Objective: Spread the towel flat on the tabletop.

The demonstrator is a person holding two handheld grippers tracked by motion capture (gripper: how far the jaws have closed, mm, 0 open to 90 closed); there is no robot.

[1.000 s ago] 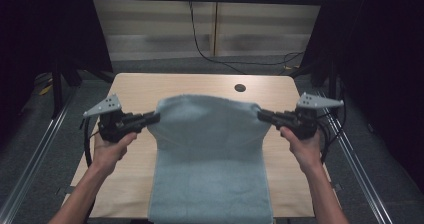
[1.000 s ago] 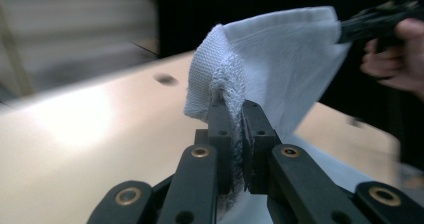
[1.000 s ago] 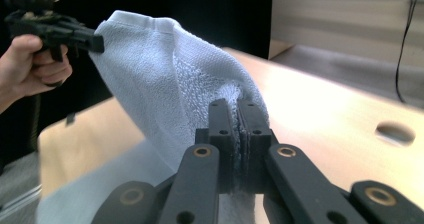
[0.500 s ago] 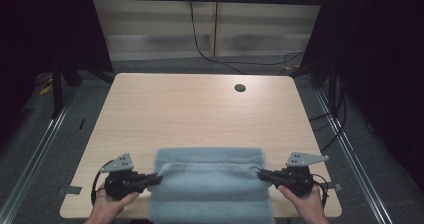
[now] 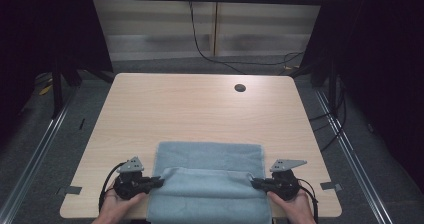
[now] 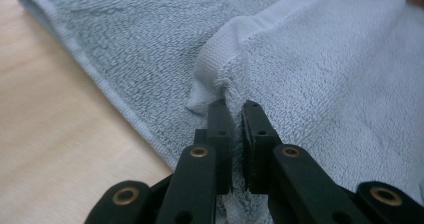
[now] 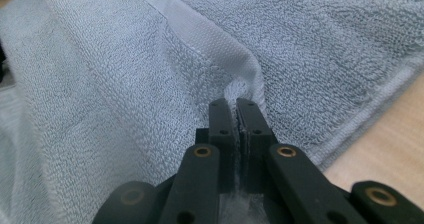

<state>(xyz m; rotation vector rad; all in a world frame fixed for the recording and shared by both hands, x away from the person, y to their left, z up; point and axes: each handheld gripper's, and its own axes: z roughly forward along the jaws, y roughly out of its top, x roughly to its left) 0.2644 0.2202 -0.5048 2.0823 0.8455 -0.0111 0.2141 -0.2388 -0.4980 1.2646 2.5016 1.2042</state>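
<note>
While no writing or label can be read, the grey-blue towel [image 5: 210,159] is laid at the wooden table [image 5: 200,109]'s near edge (long axis left-right), folded. One corner is pinched by the left gripper [image 5: 159,180], another by the right gripper [image 5: 254,183], jaws pressed together.

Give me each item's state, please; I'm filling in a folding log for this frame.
towel: partly folded, top layer drawn back over the part lying flat, near end hanging off the table's near edge.
left gripper: shut on the towel's corner hem.
right gripper: shut on the towel's other corner.
table: bare wood beyond the towel, round hole near the far edge.
</note>
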